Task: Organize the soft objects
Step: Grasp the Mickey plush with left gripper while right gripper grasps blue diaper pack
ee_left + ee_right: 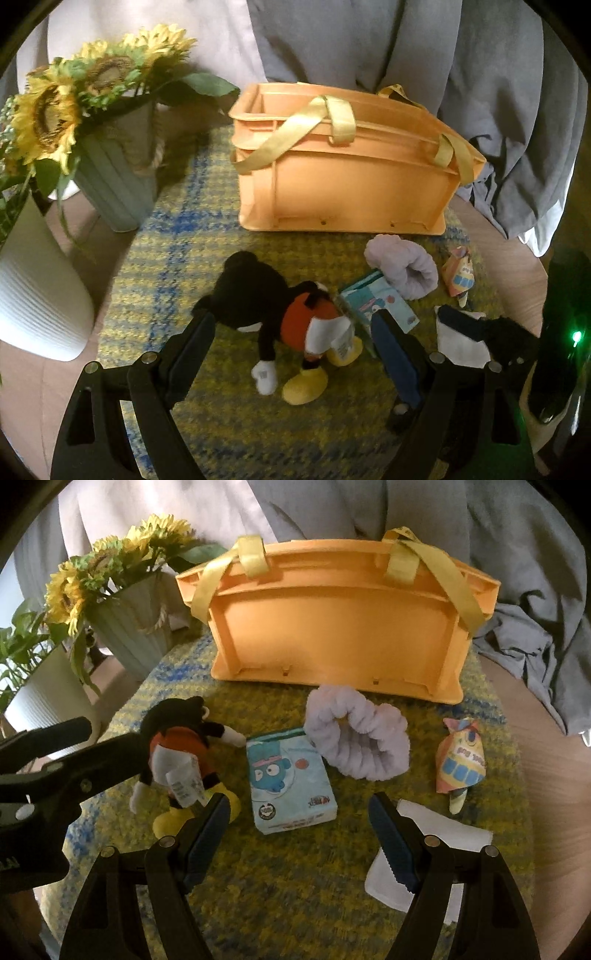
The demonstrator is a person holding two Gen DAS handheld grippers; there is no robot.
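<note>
A black mouse plush (280,317) (177,753) with red shorts and yellow shoes lies on the yellow-blue mat. My left gripper (291,325) is open, its fingers on either side of the plush; it also shows in the right wrist view (74,768). My right gripper (297,808) is open and empty, in front of a light blue soft book (291,786) (380,299). A lilac scrunchie band (362,742) (406,266), a small colourful soft toy (460,757) (460,273) and a white cloth (432,849) (461,343) lie nearby. An orange basket (343,177) (336,627) with yellow straps stands behind them.
A green vase of sunflowers (114,177) (136,627) and a white ribbed pot (33,295) (44,698) stand at the left. Grey cloth (517,110) (535,609) is draped behind and right of the basket. The yellow-blue mat (166,266) covers a round wooden table.
</note>
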